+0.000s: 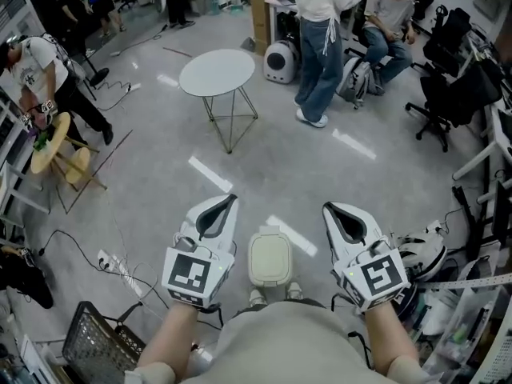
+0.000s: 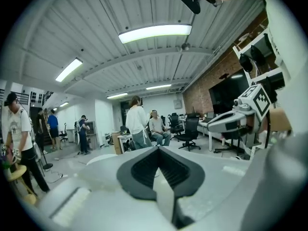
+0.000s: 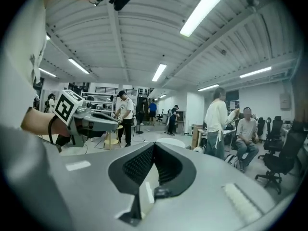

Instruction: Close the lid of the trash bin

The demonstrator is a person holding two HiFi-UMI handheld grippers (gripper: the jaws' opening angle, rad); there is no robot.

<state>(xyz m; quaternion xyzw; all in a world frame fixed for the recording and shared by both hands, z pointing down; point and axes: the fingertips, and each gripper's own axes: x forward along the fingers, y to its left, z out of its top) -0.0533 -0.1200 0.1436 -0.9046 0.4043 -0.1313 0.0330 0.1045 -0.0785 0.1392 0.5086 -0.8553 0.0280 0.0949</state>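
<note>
Cream bin (image 1: 270,258) free between left gripper (image 1: 231,200), right gripper (image 1: 328,209)

Cream, rounded trash bin (image 1: 270,258) stands upright on the floor, lid (image 1: 270,254) down.

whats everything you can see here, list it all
trash bin: 1, cream, on the floor between the two grippers, lid looks shut
round table: 1, white, floor ahead
office chairs: several, black, right side
wire basket: 1, black, lower left
power strip: 1, white, floor at left
cardboard box: 1, brown, far middle
people: several, standing and seated, far side and left
left gripper: 1, white and black, jaws together, empty
right gripper: 1, white and black, jaws together, empty
</note>
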